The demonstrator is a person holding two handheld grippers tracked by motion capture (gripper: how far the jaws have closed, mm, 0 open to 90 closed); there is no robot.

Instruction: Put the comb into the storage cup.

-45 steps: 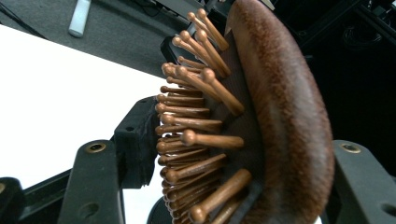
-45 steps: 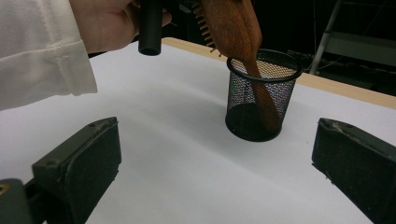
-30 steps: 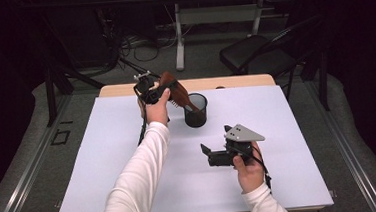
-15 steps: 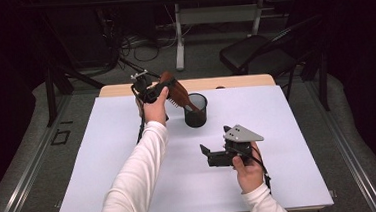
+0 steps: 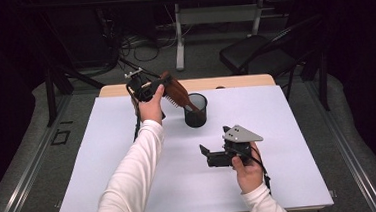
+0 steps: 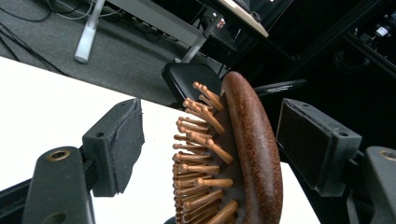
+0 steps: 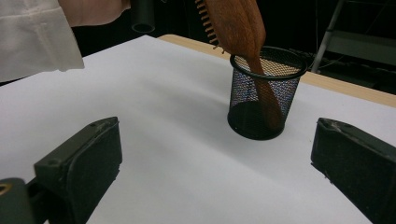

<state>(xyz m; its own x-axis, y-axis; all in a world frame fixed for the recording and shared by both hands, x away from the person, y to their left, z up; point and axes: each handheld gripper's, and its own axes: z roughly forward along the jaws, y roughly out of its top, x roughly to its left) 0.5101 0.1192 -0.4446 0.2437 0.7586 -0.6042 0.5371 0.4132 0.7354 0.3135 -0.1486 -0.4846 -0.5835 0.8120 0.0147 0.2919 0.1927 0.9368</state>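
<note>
Left gripper view: wooden hairbrush [image 6: 243,154] stands between the left claw's [image 6: 210,144] just-opening pads, untouched, handle down in the mesh cup [image 7: 265,93]. Stiff, light, smooth-backed; grip its head's flat sides. Right claw [image 7: 215,163] rests wide, empty.

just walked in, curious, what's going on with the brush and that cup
A person is dropping a wooden hairbrush handle-first into a black mesh cup on the white table. The left tongs have just been opening; their pads stand clear of the brush head between them. The right tongs wait open near the cup, holding nothing.
</note>
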